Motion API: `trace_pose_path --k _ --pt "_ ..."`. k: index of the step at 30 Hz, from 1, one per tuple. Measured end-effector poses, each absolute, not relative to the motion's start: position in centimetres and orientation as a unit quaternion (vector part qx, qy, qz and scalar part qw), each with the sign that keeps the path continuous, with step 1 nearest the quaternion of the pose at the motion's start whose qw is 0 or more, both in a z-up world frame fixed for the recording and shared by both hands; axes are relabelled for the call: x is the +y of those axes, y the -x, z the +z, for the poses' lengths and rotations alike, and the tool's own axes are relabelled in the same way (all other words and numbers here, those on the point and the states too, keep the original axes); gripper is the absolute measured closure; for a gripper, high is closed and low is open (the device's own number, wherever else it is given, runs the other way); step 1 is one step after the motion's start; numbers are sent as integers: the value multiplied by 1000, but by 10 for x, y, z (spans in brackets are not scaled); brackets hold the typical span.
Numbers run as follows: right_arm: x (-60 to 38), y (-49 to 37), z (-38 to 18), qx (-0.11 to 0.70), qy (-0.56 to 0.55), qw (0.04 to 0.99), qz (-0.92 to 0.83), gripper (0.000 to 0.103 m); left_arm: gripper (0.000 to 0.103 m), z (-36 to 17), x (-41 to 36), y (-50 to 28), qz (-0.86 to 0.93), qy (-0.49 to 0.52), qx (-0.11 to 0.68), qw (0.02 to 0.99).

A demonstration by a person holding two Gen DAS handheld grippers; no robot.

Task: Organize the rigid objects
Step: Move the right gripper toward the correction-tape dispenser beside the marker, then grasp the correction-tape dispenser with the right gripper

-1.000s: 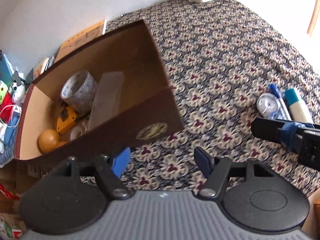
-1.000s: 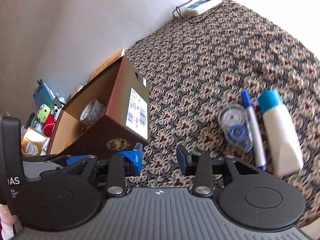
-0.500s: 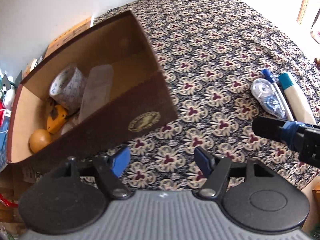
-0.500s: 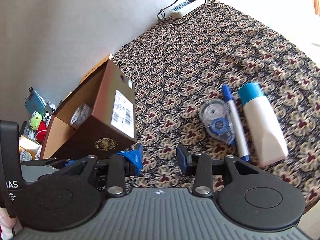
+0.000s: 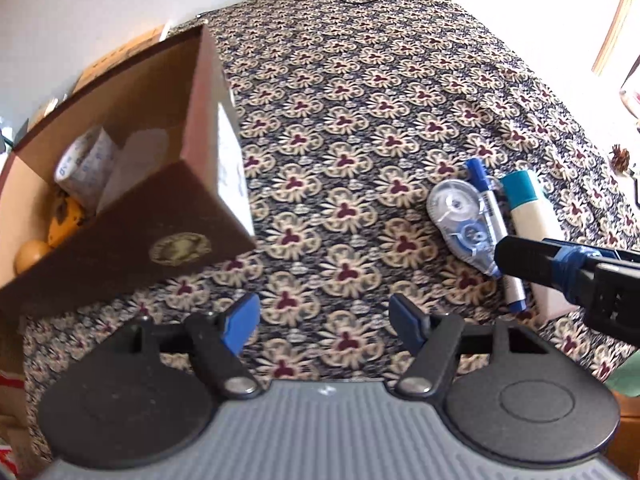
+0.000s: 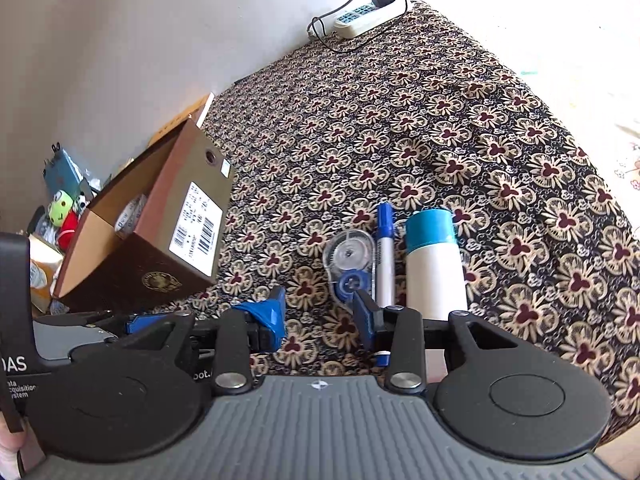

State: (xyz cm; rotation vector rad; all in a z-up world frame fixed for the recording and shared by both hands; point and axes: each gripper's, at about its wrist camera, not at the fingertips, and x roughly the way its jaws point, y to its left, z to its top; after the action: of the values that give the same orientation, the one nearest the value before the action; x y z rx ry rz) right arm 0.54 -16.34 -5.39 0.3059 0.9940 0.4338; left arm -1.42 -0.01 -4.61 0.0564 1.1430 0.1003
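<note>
Marker [image 6: 385,258] lies lengthwise, cap pointing away.

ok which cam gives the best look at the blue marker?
Right wrist. The blue marker runs almost whole from cap to barrel, between the correction tape and the glue bottle. In the left wrist view the right gripper's finger crosses the marker's lower half.

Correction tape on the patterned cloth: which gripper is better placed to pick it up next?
Right, probably. The right gripper is open and empty, directly in front of the correction tape. The left gripper, also open and empty, faces bare cloth between the cardboard box and the tape.
</note>
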Motion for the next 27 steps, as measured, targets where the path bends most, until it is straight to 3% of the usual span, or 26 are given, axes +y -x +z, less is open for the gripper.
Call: trace_pose_path --k 27 --pt "-112 -1 -76 467 -225 845 131 82 31 -61 41 14 -12 -88 568 818"
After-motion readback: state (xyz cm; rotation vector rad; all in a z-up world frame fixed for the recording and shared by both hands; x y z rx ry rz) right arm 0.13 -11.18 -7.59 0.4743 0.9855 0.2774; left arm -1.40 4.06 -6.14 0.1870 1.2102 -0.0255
